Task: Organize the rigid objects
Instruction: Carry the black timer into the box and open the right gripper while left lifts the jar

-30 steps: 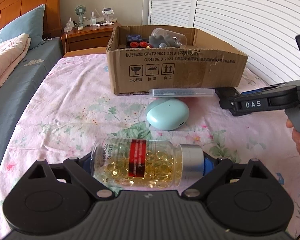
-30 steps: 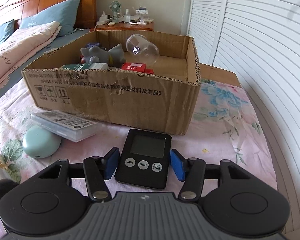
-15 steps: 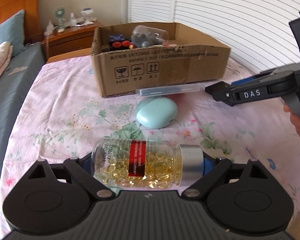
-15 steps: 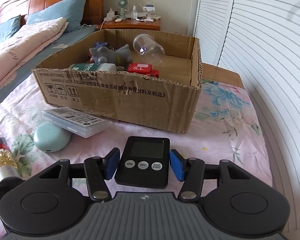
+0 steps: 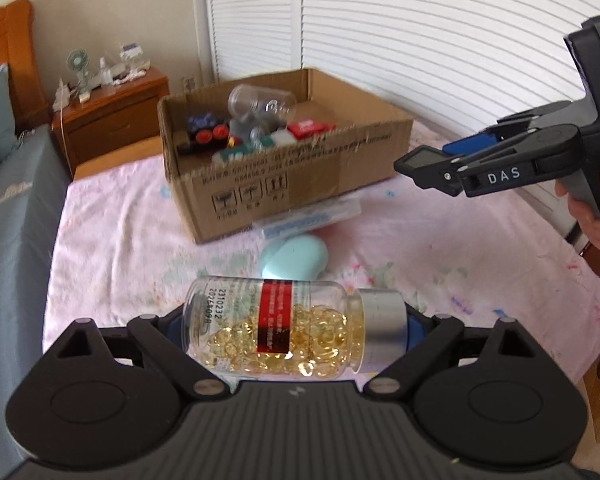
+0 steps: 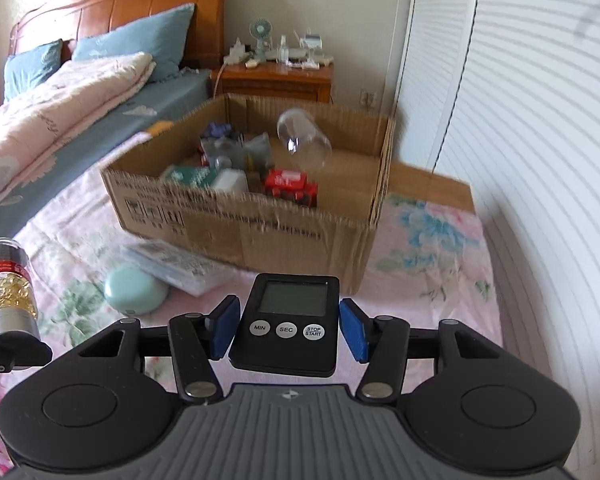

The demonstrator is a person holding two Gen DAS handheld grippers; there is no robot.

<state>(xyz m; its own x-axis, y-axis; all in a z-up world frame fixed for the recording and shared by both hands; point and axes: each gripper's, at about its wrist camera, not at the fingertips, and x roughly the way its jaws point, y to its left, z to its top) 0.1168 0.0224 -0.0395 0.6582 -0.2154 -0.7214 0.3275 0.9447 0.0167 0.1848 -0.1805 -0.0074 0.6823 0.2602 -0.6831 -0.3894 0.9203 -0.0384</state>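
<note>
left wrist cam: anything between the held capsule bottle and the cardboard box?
Yes. In the left wrist view, a mint-green oval case and a clear flat plastic box lie on the bedsheet between the clear capsule bottle and the brown cardboard box.

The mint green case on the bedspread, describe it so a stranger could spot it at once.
Find the cardboard box on the pink floral bedspread. In front of it lies a flat clear plastic case; the mint green case sits just beside that, smooth, rounded and pebble-shaped.

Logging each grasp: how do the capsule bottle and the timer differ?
The capsule bottle is a clear cylinder lying sideways in the left tool; the timer is a flat black slab, screen up, in the right tool. The bottle shows yellow capsules; the timer shows three buttons. Both are held above the bed.
</note>
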